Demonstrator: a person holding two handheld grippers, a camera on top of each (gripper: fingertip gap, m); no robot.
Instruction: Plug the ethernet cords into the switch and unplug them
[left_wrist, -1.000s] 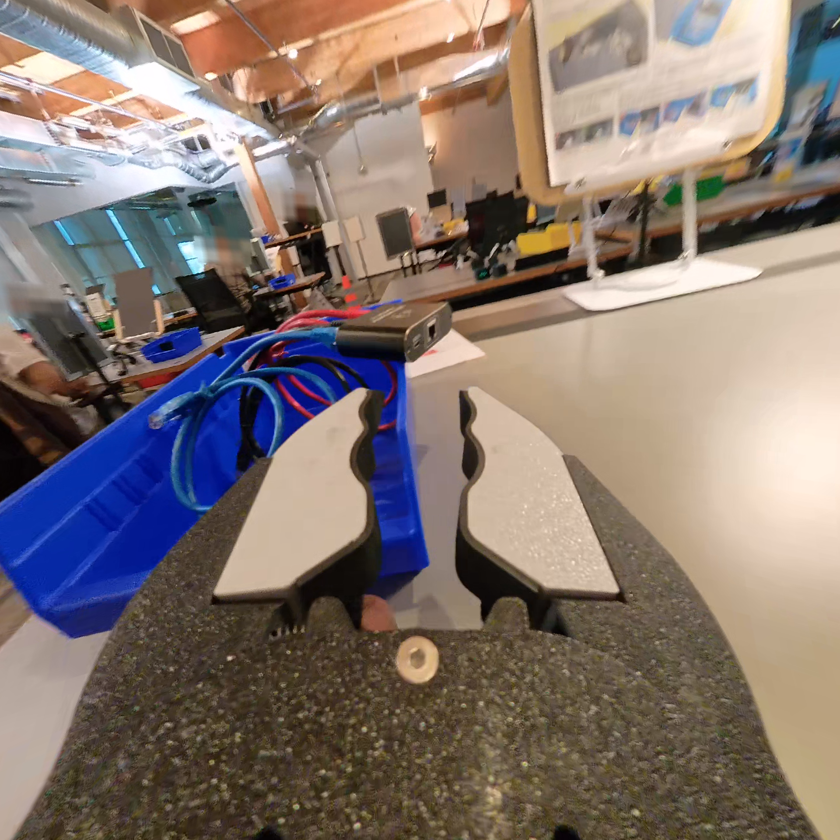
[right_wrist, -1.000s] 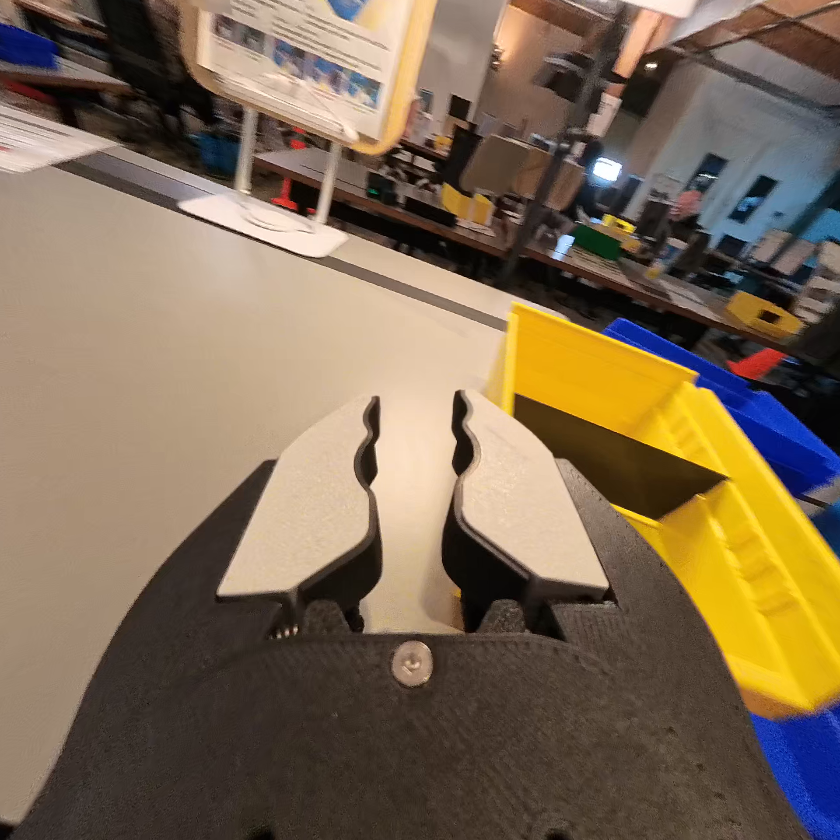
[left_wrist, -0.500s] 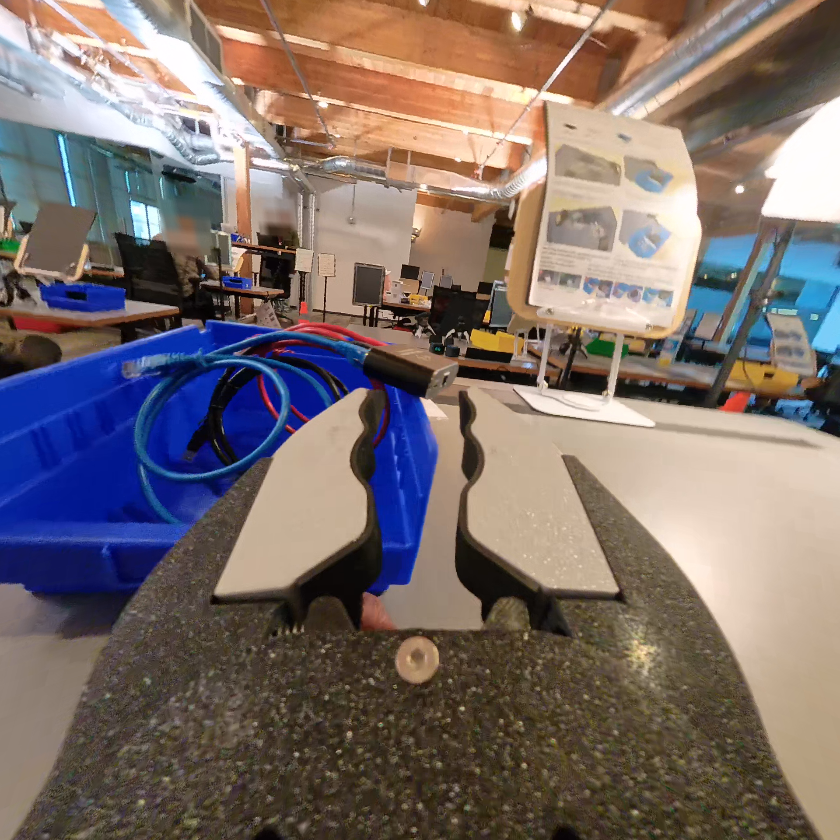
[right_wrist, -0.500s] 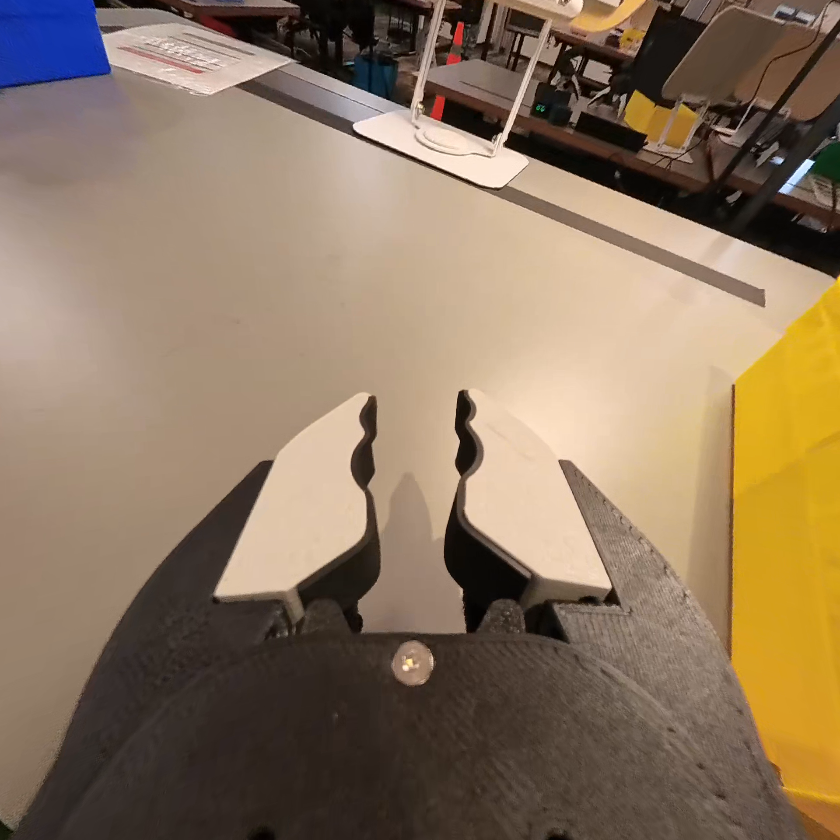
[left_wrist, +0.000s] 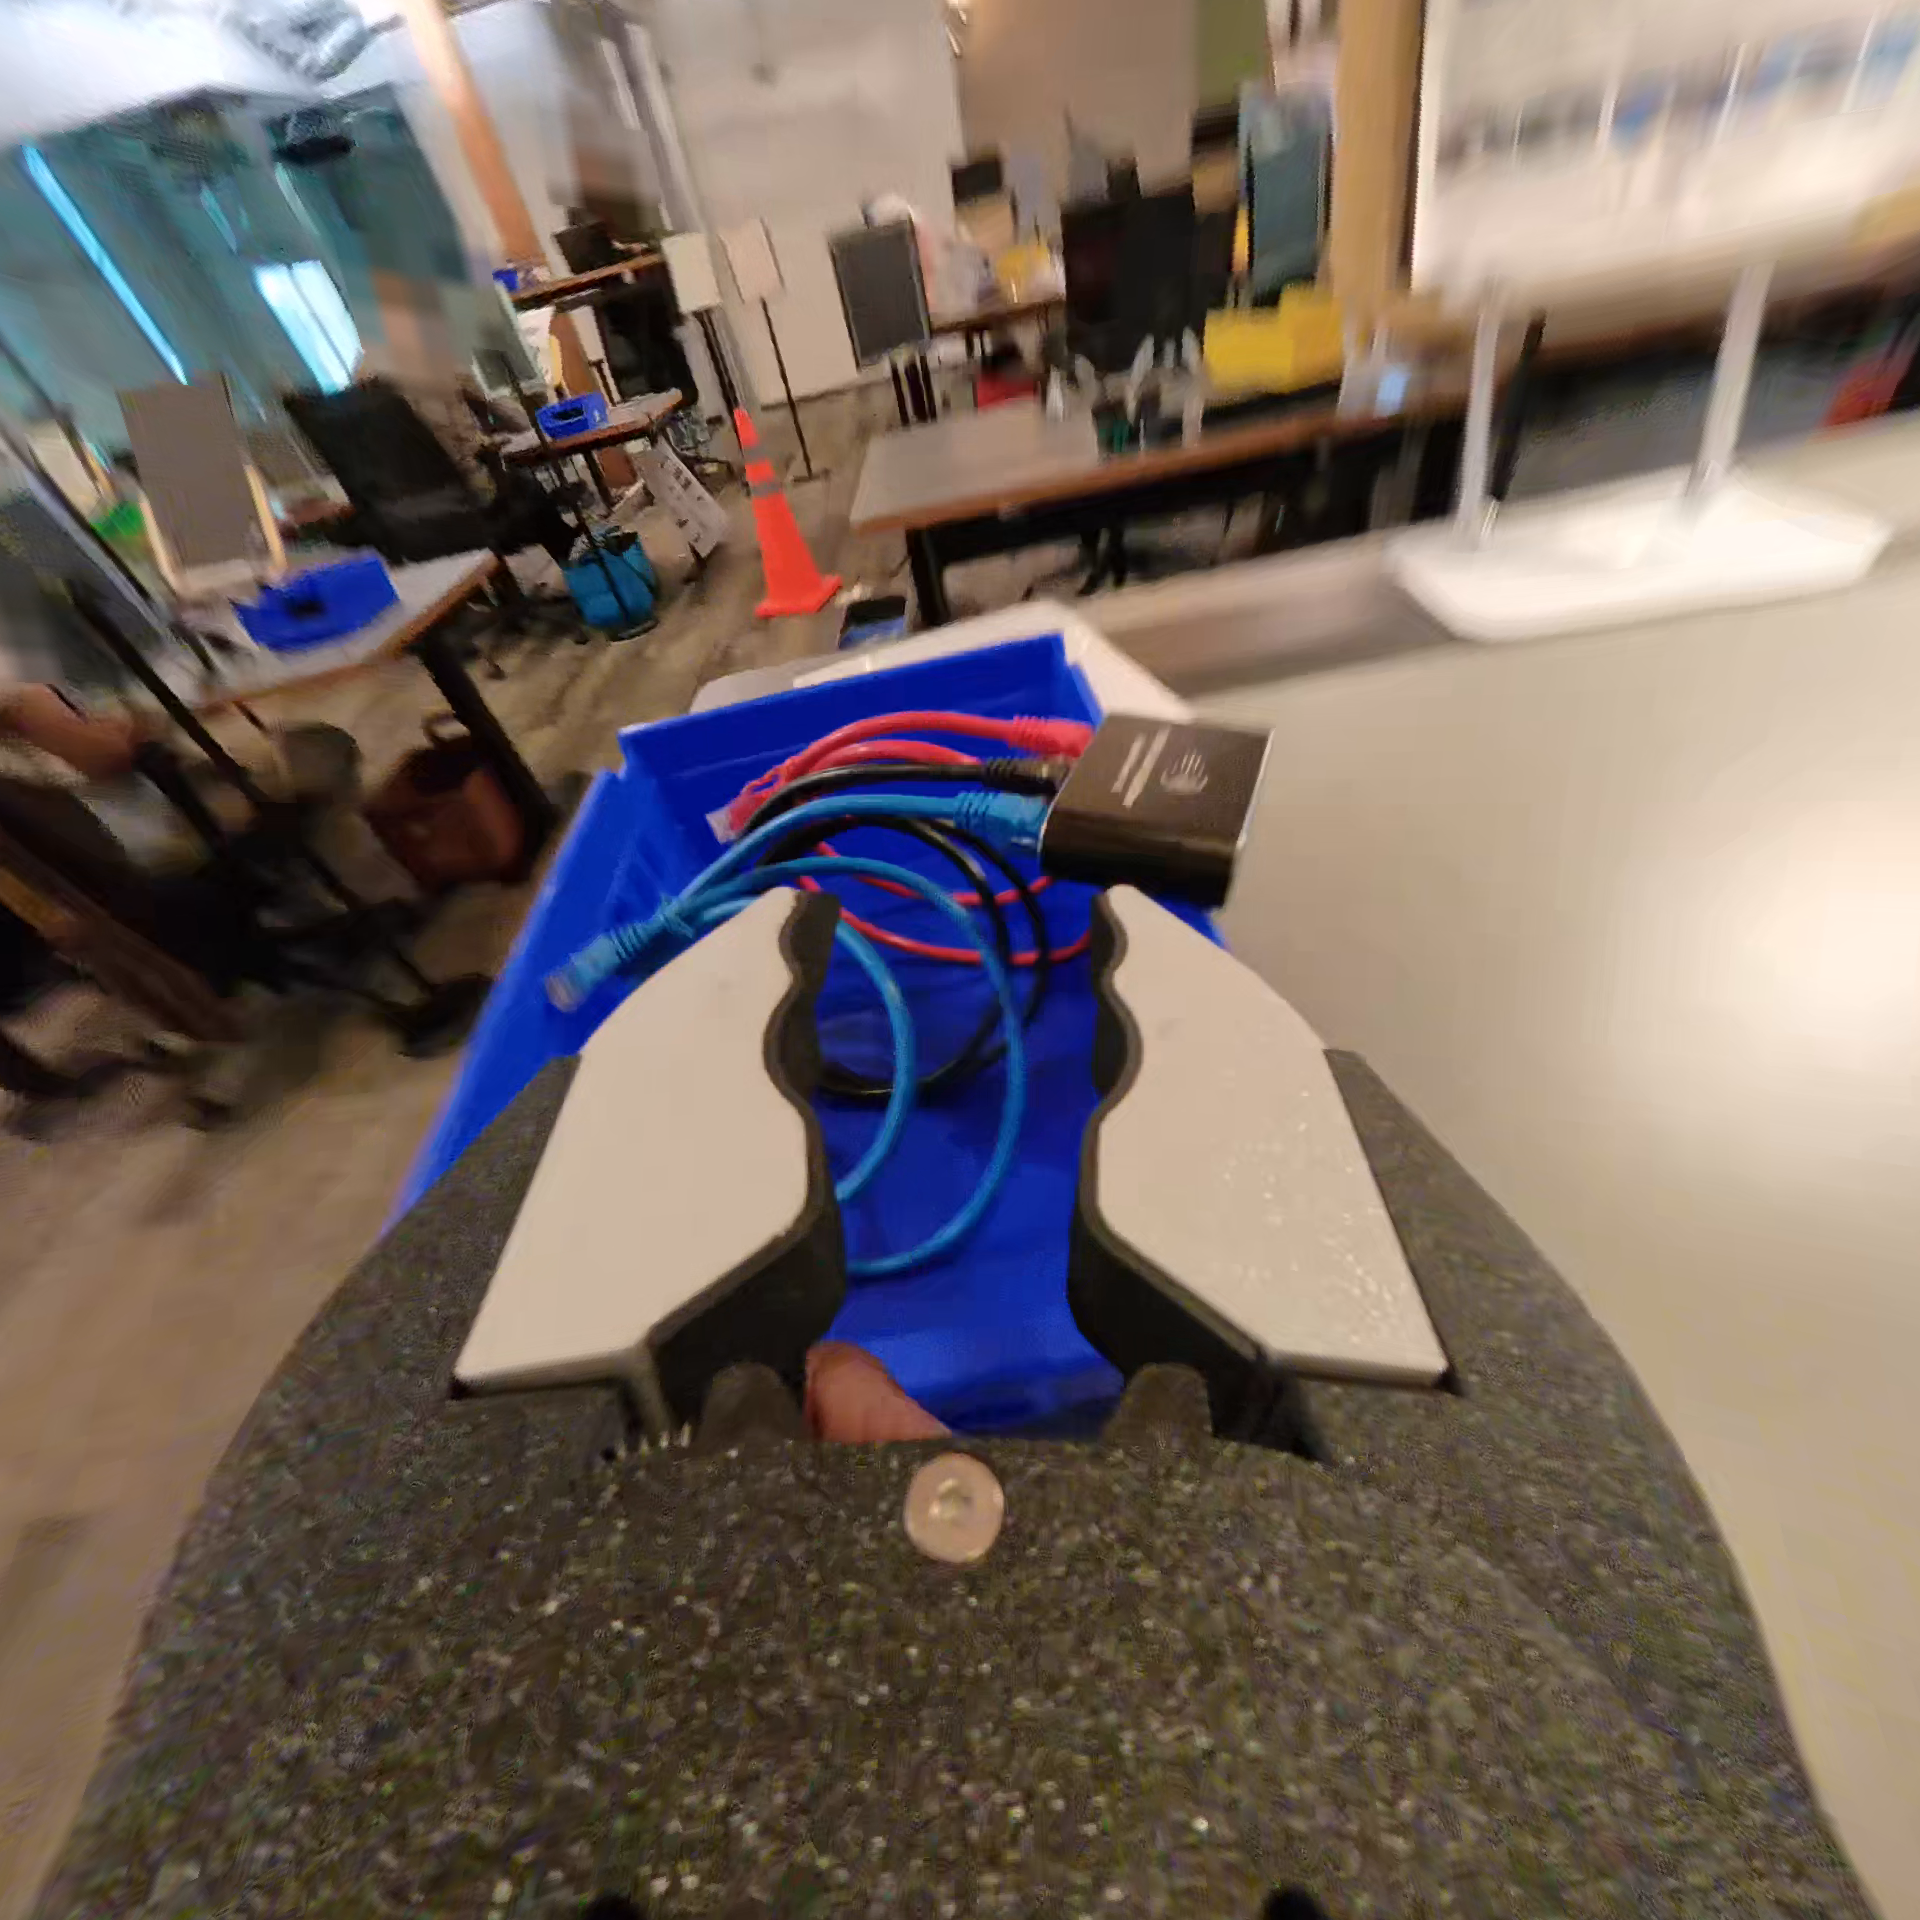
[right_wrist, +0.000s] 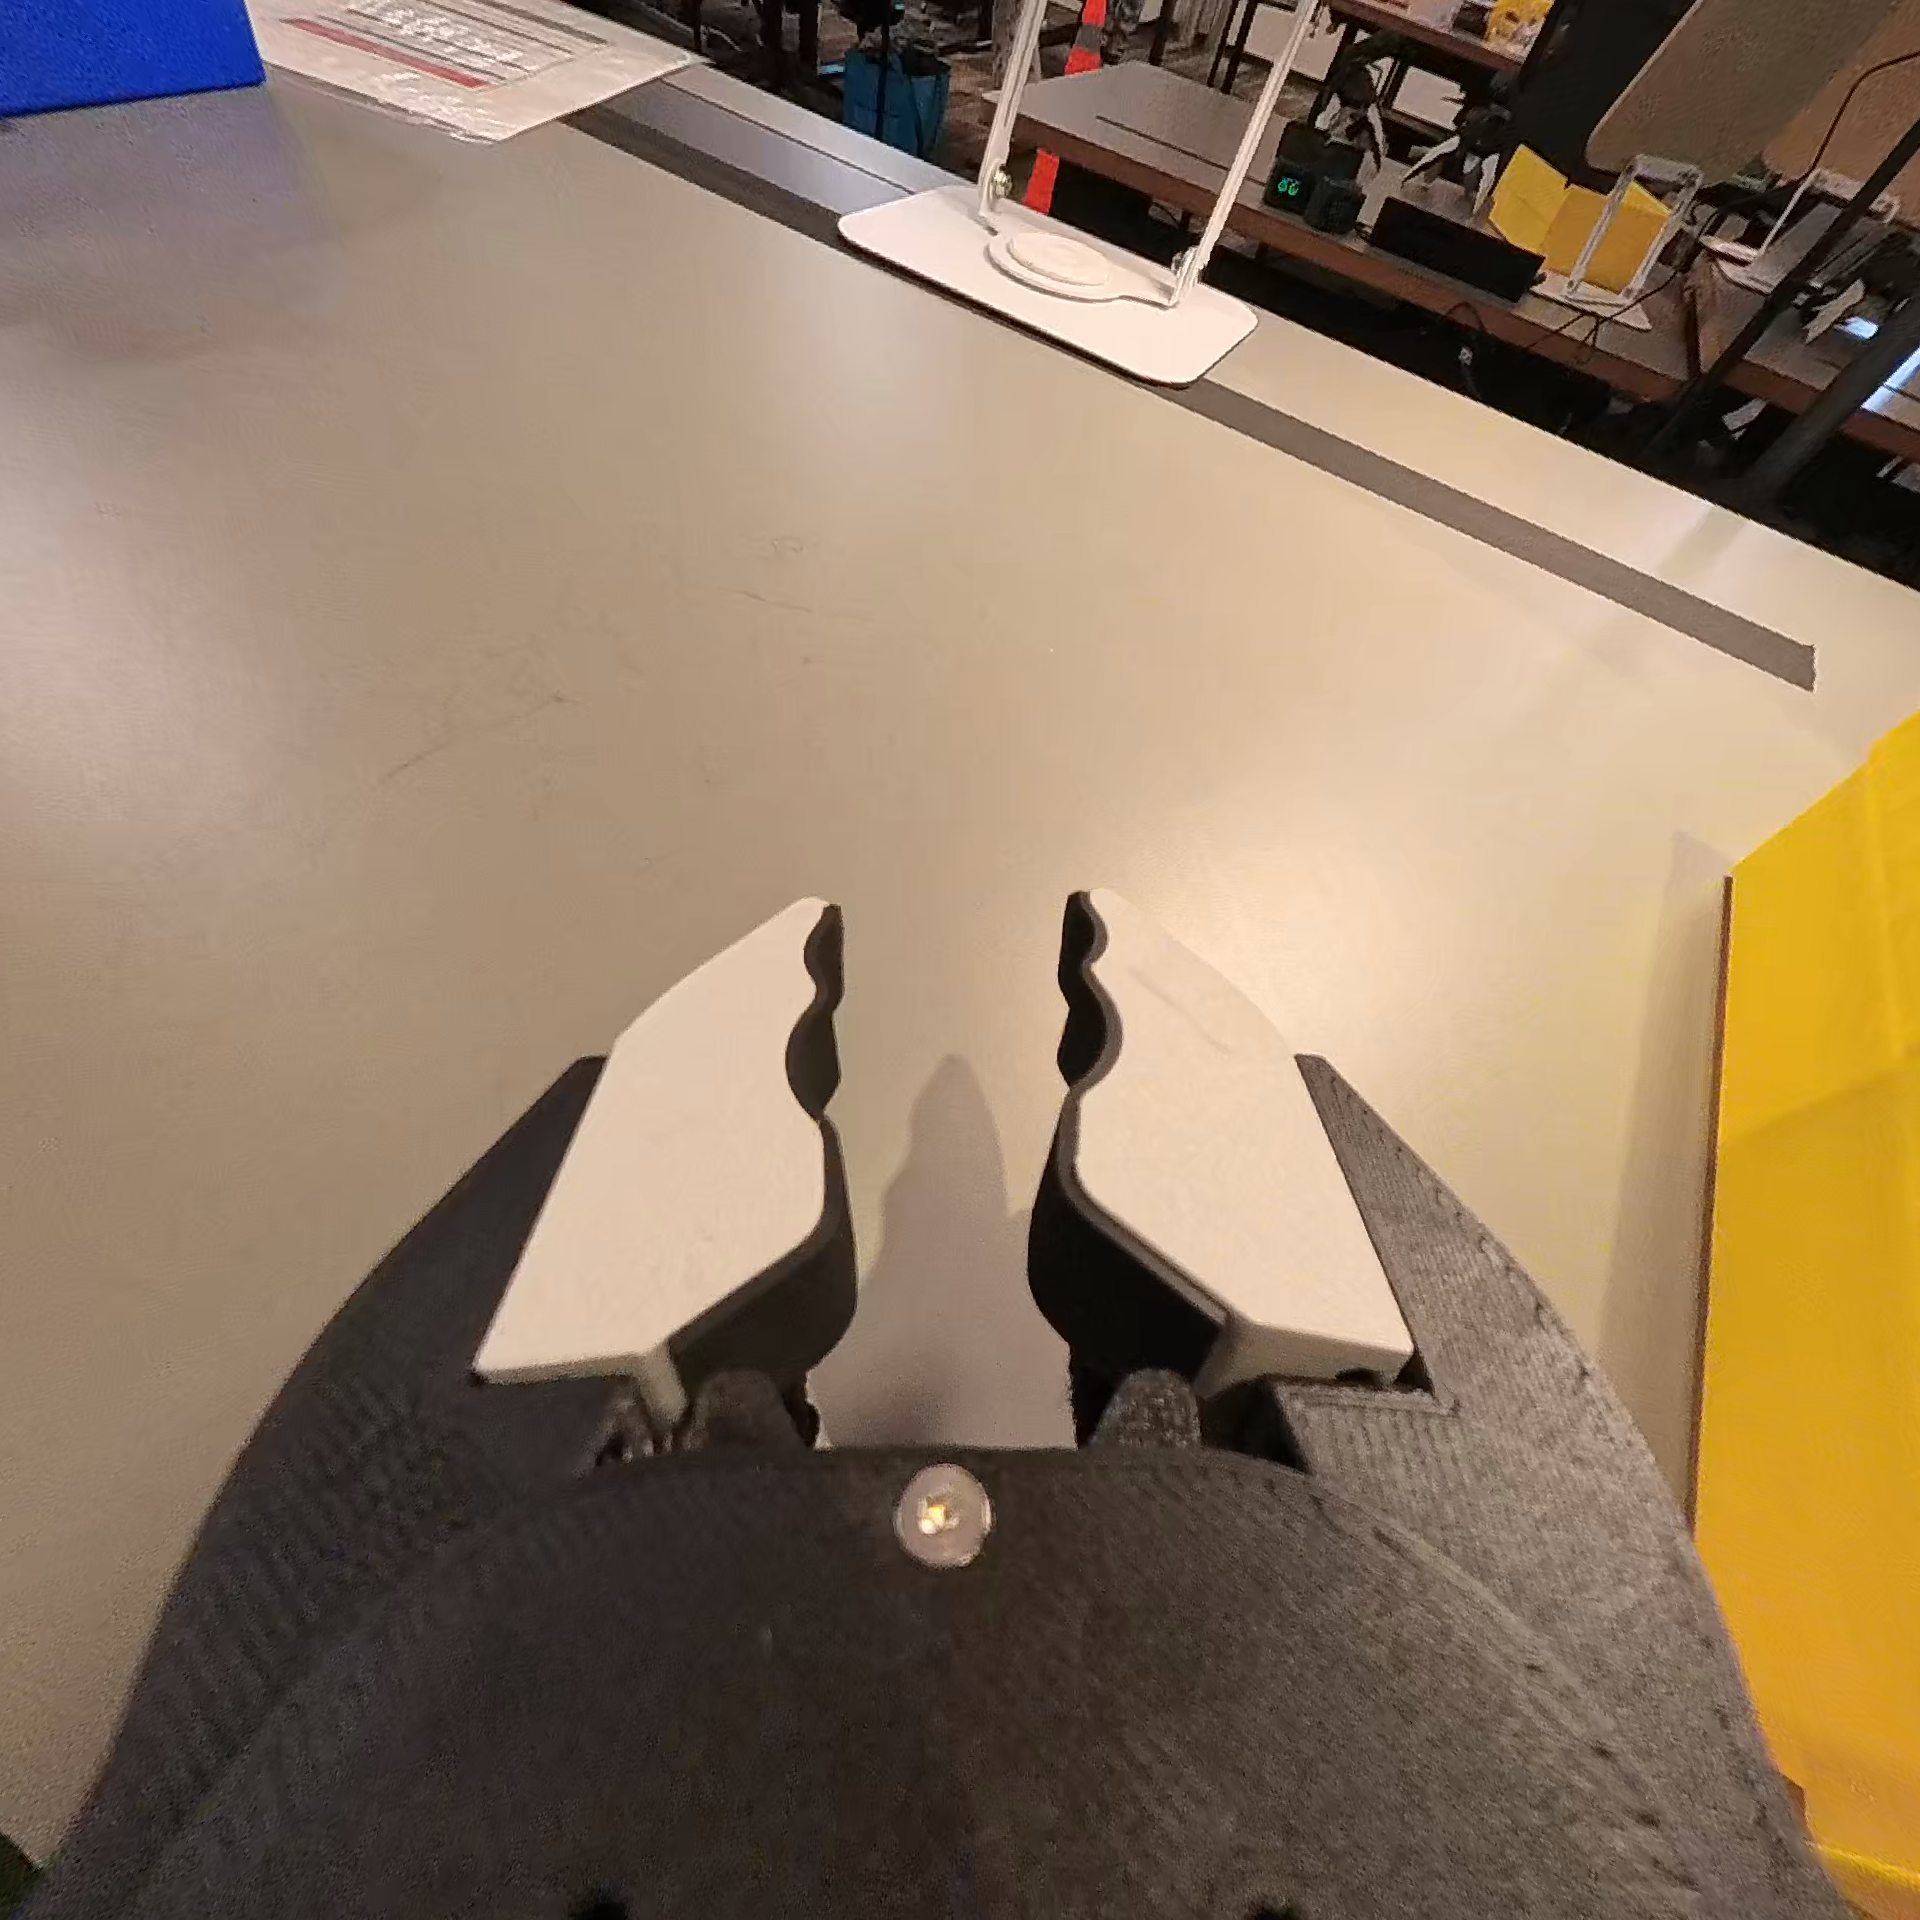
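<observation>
Left gripper (left_wrist: 951, 935) is open with nothing between the fingers, above a blue bin (left_wrist: 665, 769) at the tabletop's (left_wrist: 1558, 935) left edge. The black switch (left_wrist: 1158, 805) sits on the bin's far right rim. A red cord (left_wrist: 904, 732), a black cord (left_wrist: 883, 779) and a blue cord (left_wrist: 883, 816) are plugged into its left side, with their loops lying in the bin. The blue cord's free plug (left_wrist: 577, 971) sticks out just left of the left finger.

Right gripper (right_wrist: 945, 925) is open and empty over bare tabletop (right_wrist: 520, 520). A yellow bin (right_wrist: 1829, 1143) sits at the right edge, a white stand base (right_wrist: 1049, 275) at far centre, and a laminated sheet (right_wrist: 468, 47) at far left.
</observation>
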